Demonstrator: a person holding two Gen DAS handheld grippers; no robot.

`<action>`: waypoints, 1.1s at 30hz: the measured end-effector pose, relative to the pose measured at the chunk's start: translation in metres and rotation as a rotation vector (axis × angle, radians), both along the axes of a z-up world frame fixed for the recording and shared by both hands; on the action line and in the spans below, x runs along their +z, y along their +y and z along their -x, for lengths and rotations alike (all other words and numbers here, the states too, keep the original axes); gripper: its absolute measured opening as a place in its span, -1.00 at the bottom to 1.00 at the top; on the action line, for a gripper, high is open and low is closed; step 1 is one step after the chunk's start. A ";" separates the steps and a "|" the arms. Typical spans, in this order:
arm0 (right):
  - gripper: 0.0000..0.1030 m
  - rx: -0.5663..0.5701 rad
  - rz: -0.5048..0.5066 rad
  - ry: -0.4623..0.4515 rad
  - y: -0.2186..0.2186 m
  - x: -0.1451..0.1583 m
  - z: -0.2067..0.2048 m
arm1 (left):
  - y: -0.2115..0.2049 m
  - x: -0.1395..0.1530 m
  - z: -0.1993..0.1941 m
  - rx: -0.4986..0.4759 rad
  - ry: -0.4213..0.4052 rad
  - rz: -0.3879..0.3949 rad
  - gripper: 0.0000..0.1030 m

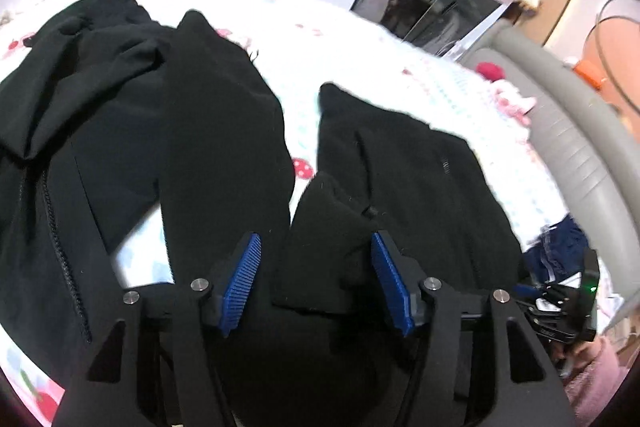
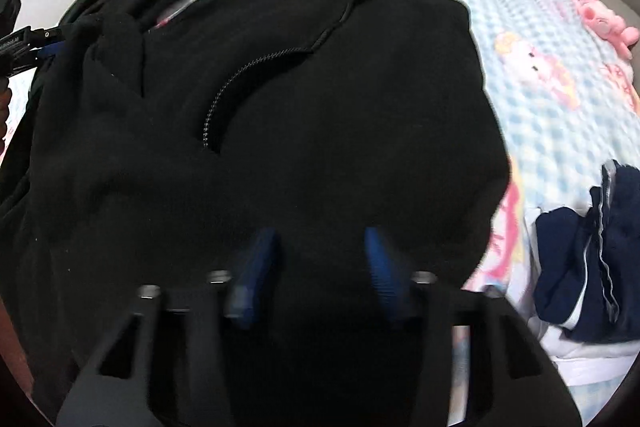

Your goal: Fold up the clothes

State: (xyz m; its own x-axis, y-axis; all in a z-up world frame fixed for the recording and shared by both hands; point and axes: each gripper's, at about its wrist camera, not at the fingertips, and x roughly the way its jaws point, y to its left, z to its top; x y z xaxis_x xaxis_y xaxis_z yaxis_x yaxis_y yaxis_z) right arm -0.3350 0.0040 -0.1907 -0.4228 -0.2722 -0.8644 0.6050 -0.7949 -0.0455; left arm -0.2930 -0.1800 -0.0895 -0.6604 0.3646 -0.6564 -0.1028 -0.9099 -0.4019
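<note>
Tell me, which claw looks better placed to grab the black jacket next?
Probably the left claw: it is open with a flap of the black jacket lying between its blue pads. The right claw hangs over flat cloth with no edge to pinch.

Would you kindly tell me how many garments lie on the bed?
2: black zip-up fleece jacket spread mid-bed; crumpled navy garment at its right. Others may be hidden.

A bed covered in a pale blue checked sheet with pink cartoon prints is carrying everything. A black zip-up jacket is lying spread across its middle. Navy clothes are lying bunched at four o'clock, and a pink plush toy is resting at two o'clock.
</note>
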 end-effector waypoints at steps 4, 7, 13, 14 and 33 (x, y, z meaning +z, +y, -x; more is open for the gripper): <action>-0.71 -0.093 0.128 0.026 0.029 0.016 0.001 | -0.012 0.008 -0.001 -0.031 0.044 0.027 0.15; -0.74 -0.136 0.125 0.062 0.039 0.021 -0.001 | 0.005 0.001 0.006 -0.151 0.027 0.108 0.17; -0.76 -0.158 0.156 0.095 0.046 0.023 -0.007 | 0.052 -0.017 0.026 -0.336 -0.010 0.198 -0.38; -0.76 -0.155 0.153 0.100 0.044 0.022 -0.006 | 0.059 -0.015 0.027 -0.340 -0.018 0.235 -0.85; -0.56 -0.198 0.284 0.057 0.048 0.042 0.007 | 0.020 0.040 0.057 -0.255 -0.182 0.365 -0.19</action>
